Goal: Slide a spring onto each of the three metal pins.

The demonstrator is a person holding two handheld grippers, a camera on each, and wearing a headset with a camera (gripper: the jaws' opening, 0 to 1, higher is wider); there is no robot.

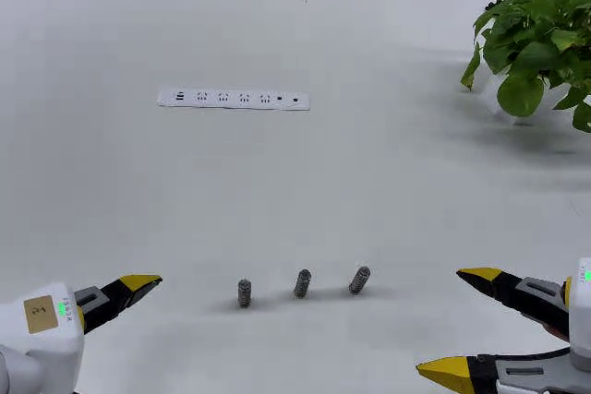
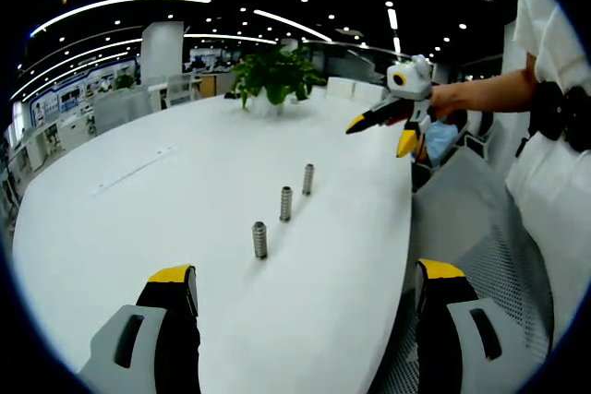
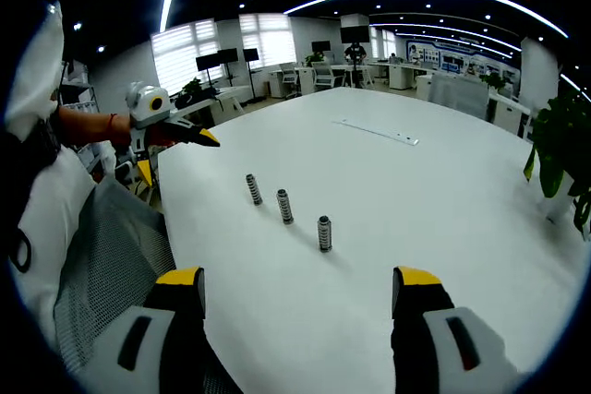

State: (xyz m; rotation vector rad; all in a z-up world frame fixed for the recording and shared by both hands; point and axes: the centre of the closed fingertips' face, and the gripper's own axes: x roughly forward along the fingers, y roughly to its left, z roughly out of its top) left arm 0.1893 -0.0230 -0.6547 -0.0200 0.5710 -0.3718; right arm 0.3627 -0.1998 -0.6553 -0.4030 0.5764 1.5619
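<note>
Plainly, the three pins stand in a short row low in the centre of the head view, on the white surface (image 1: 277, 191): the left pin (image 1: 245, 292), the middle pin (image 1: 303, 283) and the right pin (image 1: 360, 280). They are well apart from the power strip (image 1: 233, 99) higher up and the plant (image 1: 540, 34) at the upper right. Each pin has its long axis upright and shows a ribbed, coiled outline, so I judge that a spring is already round every one; how far down each sits is too small to tell. The left gripper (image 2: 307, 272) has its jaws wide apart and empty, and in its own view the row runs away from between them toward the upper middle of the frame. The right gripper (image 1: 457, 322), at the lower right of the head view, has its jaws likewise spread wide and holds nothing; in its own view the row lies just above and between them, slanting to the upper left. The row sits between the two grippers, each nearest its own end. Any coming move, a check or a press down, would need to follow the upright axis from above.
</note>
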